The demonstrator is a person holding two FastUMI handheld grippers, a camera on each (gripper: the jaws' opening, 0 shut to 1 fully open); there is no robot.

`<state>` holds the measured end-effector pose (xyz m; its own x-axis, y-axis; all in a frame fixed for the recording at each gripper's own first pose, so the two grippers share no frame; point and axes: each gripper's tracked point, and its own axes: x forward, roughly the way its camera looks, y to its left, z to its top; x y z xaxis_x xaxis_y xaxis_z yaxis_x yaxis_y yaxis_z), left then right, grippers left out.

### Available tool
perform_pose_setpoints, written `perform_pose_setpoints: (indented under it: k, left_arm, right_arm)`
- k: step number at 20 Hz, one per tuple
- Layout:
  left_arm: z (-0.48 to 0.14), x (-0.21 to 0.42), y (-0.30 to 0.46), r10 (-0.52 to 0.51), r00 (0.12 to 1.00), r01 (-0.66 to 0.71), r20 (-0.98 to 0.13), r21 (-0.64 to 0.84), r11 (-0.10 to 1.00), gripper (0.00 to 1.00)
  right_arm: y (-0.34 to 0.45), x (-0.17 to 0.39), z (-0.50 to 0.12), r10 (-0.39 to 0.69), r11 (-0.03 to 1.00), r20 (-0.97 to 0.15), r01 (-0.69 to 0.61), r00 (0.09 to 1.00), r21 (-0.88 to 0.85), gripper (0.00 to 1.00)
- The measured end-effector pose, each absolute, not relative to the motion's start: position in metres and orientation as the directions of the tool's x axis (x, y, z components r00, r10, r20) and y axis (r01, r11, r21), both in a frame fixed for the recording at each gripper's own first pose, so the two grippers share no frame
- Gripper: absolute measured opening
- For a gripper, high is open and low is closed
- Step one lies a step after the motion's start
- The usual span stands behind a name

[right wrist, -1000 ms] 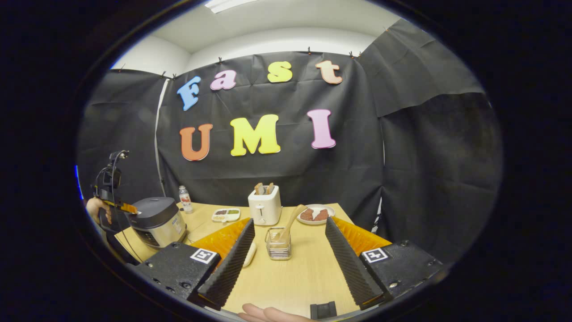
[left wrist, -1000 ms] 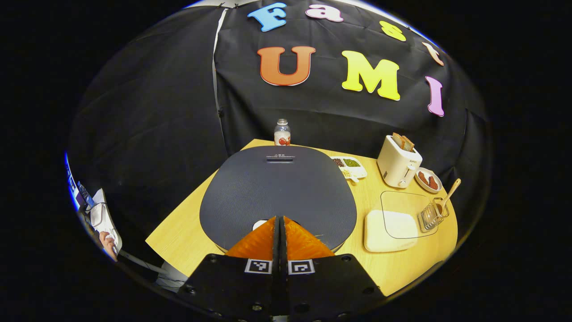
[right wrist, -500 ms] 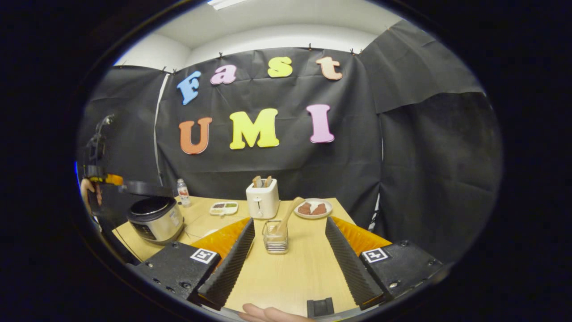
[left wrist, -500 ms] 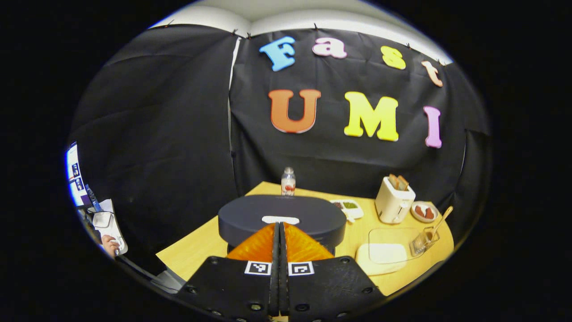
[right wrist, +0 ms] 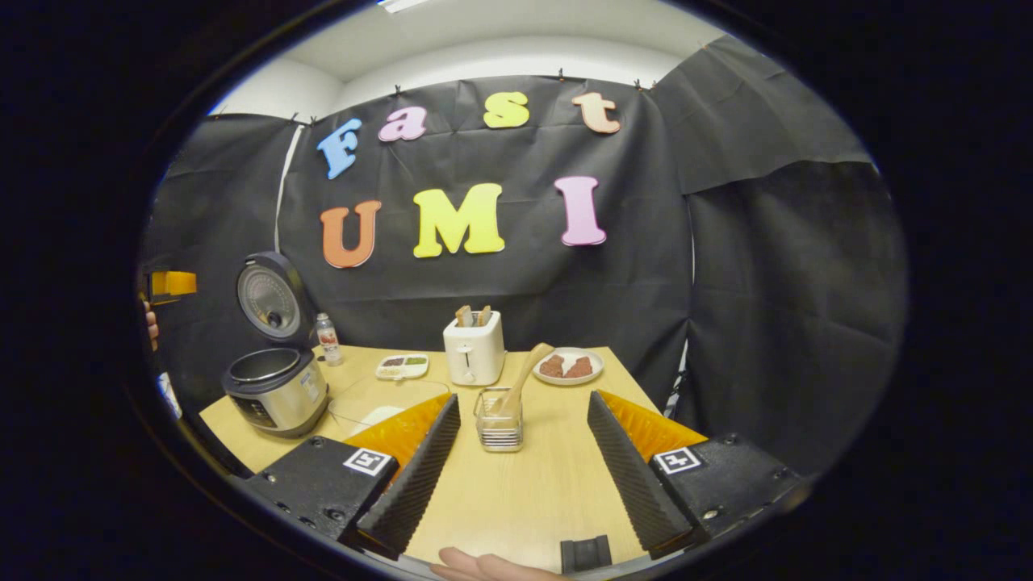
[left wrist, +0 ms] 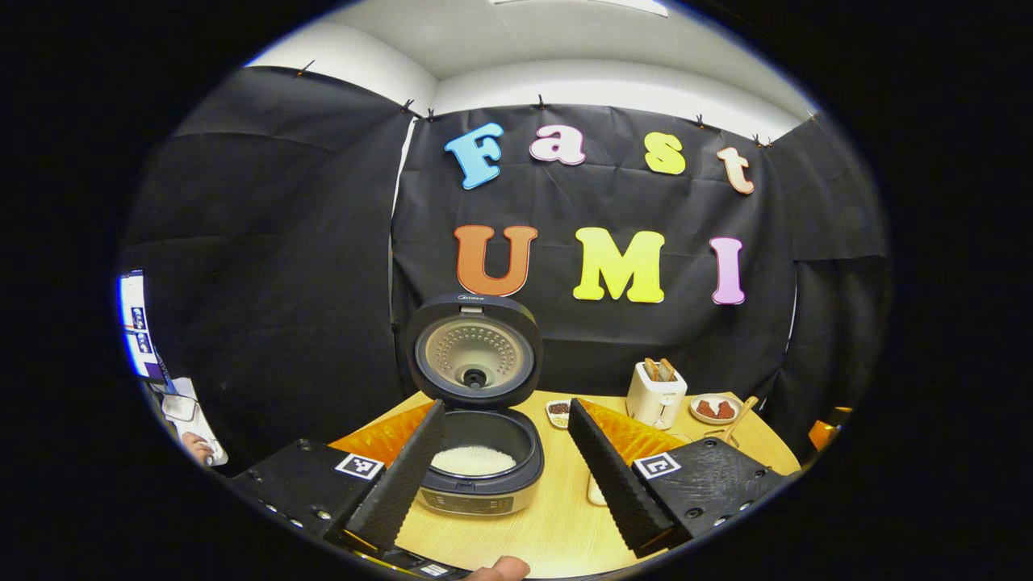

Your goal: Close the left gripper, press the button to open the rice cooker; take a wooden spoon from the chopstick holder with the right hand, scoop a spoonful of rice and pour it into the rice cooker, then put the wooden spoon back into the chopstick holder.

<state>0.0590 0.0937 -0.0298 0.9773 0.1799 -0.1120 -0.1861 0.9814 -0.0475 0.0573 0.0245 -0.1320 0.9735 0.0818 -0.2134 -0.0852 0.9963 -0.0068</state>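
The rice cooker [left wrist: 481, 456] is sitting at the worktop's [right wrist: 516, 492] left edge with its lid [left wrist: 474, 351] standing upright and white rice showing in the pot. The left gripper [left wrist: 504, 452] is hanging spread wide in front of it, gripping nothing. The right gripper [right wrist: 523, 440] is also spread wide and empty, facing the chopstick holder [right wrist: 499, 430], where the wooden spoon [right wrist: 523, 378] is leaning, mid-worktop.

In the right gripper view, the rice cooker [right wrist: 276, 390] stands at the table's [right wrist: 524, 492] left edge with its lid [right wrist: 267, 299] raised upright behind the pot. The toaster [right wrist: 474, 353] stands mid-table at the back, the chopstick holder [right wrist: 499, 421] before it with the wooden spoon [right wrist: 520, 380] standing in it.
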Motion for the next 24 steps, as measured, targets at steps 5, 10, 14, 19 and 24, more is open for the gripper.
perform_pose_setpoints:
  k: [5, 10, 14, 19, 24]
  left_arm:
    - [-0.032, 0.031, 0.074, 0.142, 0.986, -0.143, -0.089, -0.001, 0.990, 0.96]
    - [-0.033, 0.004, 0.054, 0.109, 0.994, -0.110, -0.024, -0.025, 0.994, 0.96]
    - [-0.044, -0.002, 0.043, 0.098, 0.995, -0.098, -0.005, -0.009, 0.995, 0.96]
    - [-0.044, -0.005, 0.037, 0.087, 0.996, -0.086, 0.015, -0.024, 0.996, 0.96]
    - [-0.046, 0.000, 0.043, 0.090, 0.995, -0.090, 0.040, -0.009, 0.996, 0.96]
  right_arm:
    - [0.030, 0.095, -0.146, 0.081, 0.997, -0.223, -0.083, 0.971, -0.001, 1.00]
    - [0.040, 0.153, -0.169, 0.106, 0.994, -0.236, -0.100, 0.966, 0.037, 0.98]
    - [0.040, 0.204, -0.197, 0.101, 0.994, -0.269, -0.083, 0.958, 0.077, 1.00]
    - [0.036, 0.270, -0.230, 0.088, 0.993, -0.314, -0.059, 0.945, 0.101, 1.00]
    - [0.035, 0.326, -0.258, 0.054, 0.997, -0.344, -0.034, 0.937, 0.064, 0.94]
